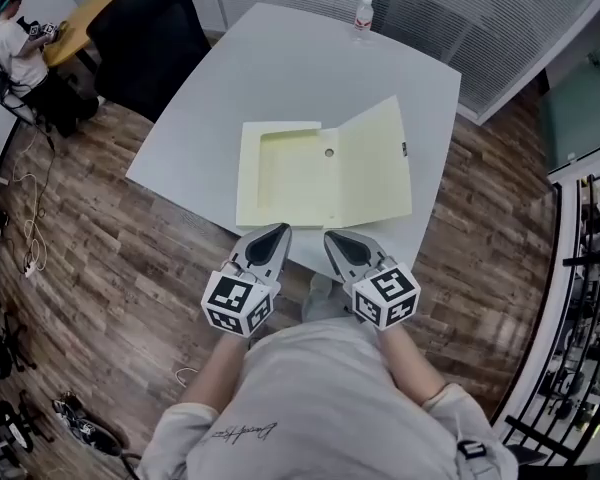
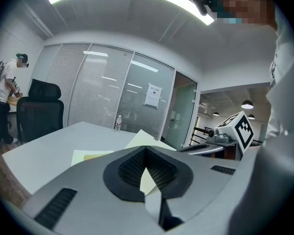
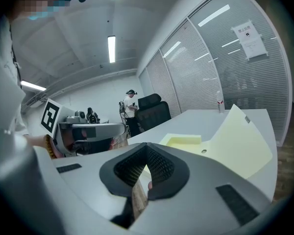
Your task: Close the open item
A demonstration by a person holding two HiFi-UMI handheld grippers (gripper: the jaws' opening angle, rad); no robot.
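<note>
A pale yellow box folder lies open near the front edge of the white table; its lid leans up and out to the right. The lid fills the right of the right gripper view, and the tray shows low in the left gripper view. My left gripper and right gripper hover side by side just short of the table's near edge, both shut with nothing between the jaws, tips aimed at the folder.
A water bottle stands at the table's far edge. A black office chair sits at the far left, with a person beyond it at a yellow table. Glass partitions with blinds run behind; black railing on the right. Wooden floor surrounds the table.
</note>
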